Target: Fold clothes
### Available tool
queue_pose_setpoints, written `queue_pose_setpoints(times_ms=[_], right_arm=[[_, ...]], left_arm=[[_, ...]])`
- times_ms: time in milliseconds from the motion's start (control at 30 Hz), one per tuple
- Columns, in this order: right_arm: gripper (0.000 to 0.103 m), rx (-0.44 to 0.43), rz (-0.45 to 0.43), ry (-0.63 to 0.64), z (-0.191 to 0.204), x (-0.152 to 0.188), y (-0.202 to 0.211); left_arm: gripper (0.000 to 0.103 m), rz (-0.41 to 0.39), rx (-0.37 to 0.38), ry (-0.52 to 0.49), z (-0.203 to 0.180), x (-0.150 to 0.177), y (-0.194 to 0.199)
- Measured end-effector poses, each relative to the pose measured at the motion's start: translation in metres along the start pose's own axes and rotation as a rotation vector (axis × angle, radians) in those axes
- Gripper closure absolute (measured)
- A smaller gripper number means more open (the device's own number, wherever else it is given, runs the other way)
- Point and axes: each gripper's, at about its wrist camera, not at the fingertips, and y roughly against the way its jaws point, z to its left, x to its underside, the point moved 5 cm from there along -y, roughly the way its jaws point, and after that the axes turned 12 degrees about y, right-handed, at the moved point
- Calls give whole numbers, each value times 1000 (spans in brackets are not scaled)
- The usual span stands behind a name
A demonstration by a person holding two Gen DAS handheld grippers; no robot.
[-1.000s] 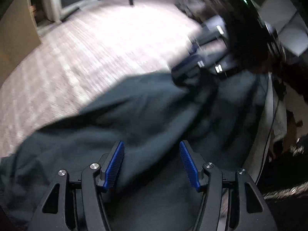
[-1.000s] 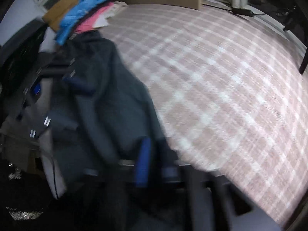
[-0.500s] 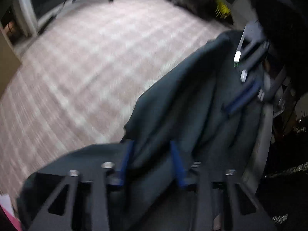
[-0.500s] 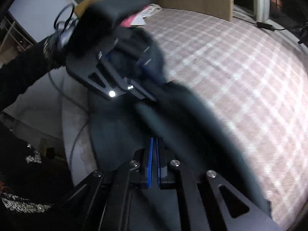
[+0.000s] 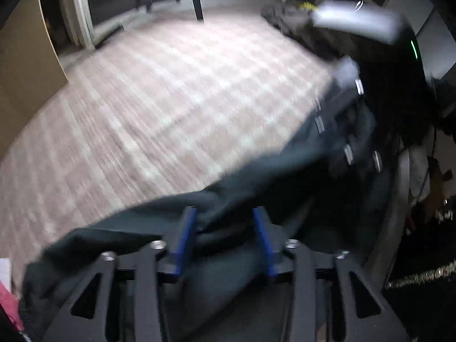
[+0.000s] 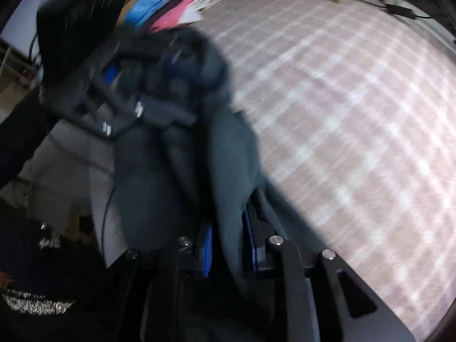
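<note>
left wrist: the left gripper (image 5: 225,239), jaws apart, has a fold of the dark garment (image 5: 256,176) bunched between them, over the checked bed (image 5: 171,99). right wrist: the right gripper (image 6: 228,245) pinches the limp, light cloth; best held by its edge.

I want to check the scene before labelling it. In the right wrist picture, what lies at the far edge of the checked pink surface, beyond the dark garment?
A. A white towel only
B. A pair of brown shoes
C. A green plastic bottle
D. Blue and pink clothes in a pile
D: a pile of blue and pink clothes lies at the top left, past the dark teal garment on the checked pink surface.
</note>
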Motion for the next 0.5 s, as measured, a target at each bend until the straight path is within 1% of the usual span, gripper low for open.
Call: queue_pose_setpoints(times_ms=[33, 67, 100, 133, 167, 200, 233, 267, 300, 400, 467, 500], right_arm=[[82, -9, -3, -2, 1, -1, 1], [82, -19, -7, -3, 2, -1, 2], [82, -28, -10, -5, 3, -2, 2], [82, -37, -13, -7, 4, -2, 3], [82, -47, -16, -9, 5, -3, 4], [78, -56, -20, -10, 6, -4, 5], [73, -65, -23, -12, 7, -4, 6], [69, -75, -26, -14, 8, -5, 7], [62, -84, -29, -15, 9, -5, 8], [61, -112, -39, -21, 13, -7, 10], [61, -131, -46, -24, 15, -8, 12], [61, -118, -69, -33, 7, -14, 17]], left_arm=[[46, -11, 10, -8, -4, -3, 1], [46, -10, 27, -25, -8, -4, -1], [46, -6, 45, -44, -12, -4, -3], [48, 11, 58, -67, -14, 5, -5], [53, 29, 70, -90, -15, 15, -7], [60, 47, 86, -100, -20, 23, -8], [79, 64, 102, -108, -25, 32, -8], [93, 82, 118, -116, -30, 40, -8], [93, 105, 118, -107, -29, 50, -11], [94, 129, 131, -70, -25, 70, -14], [94, 122, 136, -44, -23, 74, -14], [94, 118, 139, -31, -22, 76, -14]])
